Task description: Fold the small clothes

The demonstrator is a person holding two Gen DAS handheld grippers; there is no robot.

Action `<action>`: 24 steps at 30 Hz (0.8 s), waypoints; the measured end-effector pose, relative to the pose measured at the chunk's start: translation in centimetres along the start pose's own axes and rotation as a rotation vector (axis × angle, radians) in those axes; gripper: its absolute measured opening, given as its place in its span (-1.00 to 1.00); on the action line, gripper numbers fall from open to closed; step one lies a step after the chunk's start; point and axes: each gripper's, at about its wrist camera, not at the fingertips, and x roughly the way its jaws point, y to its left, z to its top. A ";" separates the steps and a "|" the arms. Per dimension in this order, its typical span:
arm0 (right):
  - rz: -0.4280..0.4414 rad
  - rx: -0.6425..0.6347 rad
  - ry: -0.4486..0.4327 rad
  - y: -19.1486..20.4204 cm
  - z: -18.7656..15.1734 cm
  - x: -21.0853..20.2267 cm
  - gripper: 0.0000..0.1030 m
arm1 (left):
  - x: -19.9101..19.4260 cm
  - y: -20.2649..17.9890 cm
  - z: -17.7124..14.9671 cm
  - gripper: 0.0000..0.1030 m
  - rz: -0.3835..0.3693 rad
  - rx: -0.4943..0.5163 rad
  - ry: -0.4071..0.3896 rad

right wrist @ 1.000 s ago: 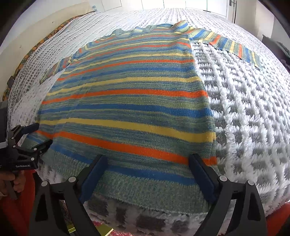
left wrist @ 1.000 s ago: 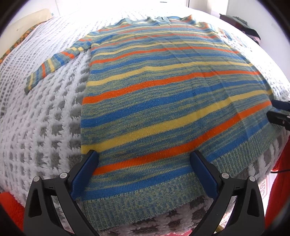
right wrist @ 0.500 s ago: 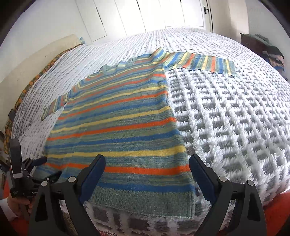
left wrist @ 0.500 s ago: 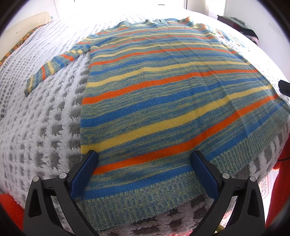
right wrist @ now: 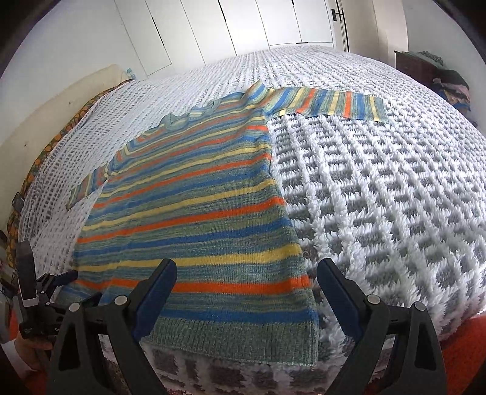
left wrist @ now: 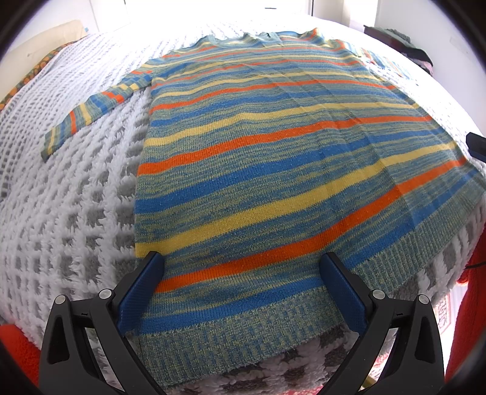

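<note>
Nearest the sweater's ribbed hem (left wrist: 243,340), left gripper (left wrist: 243,267) hangs with jaws spread wide, blue pads either side of the hem's left portion, nothing between them; whether the pads touch the knit cannot be told. Right gripper (right wrist: 246,273) is likewise spread and empty, over the hem's right corner, its outer finger above the bedspread (right wrist: 395,194) just past the sweater's side edge. From the right wrist view, the left gripper shows at the hem's far-left corner, held by a hand (right wrist: 30,346) low in the frame. Striped sweater (left wrist: 273,170), bands of blue, orange, yellow and grey-green, lies flat and face-up on the white-and-grey tufted bedspread, hem toward the bed's near edge, neckline (right wrist: 179,120) away. Both sleeves lie out sideways from the shoulders: left sleeve (left wrist: 91,112), right sleeve (right wrist: 328,104). Beyond the sweater's neckline, white closet doors (right wrist: 258,24); off its right sleeve, a dark pile of clothes (right wrist: 446,79).
</note>
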 end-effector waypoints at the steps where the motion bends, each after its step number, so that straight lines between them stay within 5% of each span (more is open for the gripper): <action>1: 0.000 0.001 0.000 0.0 0.0 0.0 0.80 | 0.0 0.0 0.0 0.98 0.000 0.000 0.000; 24: 0.002 0.001 0.004 0.0 0.0 0.2 0.80 | 0.0 0.0 0.0 0.99 0.000 0.001 -0.002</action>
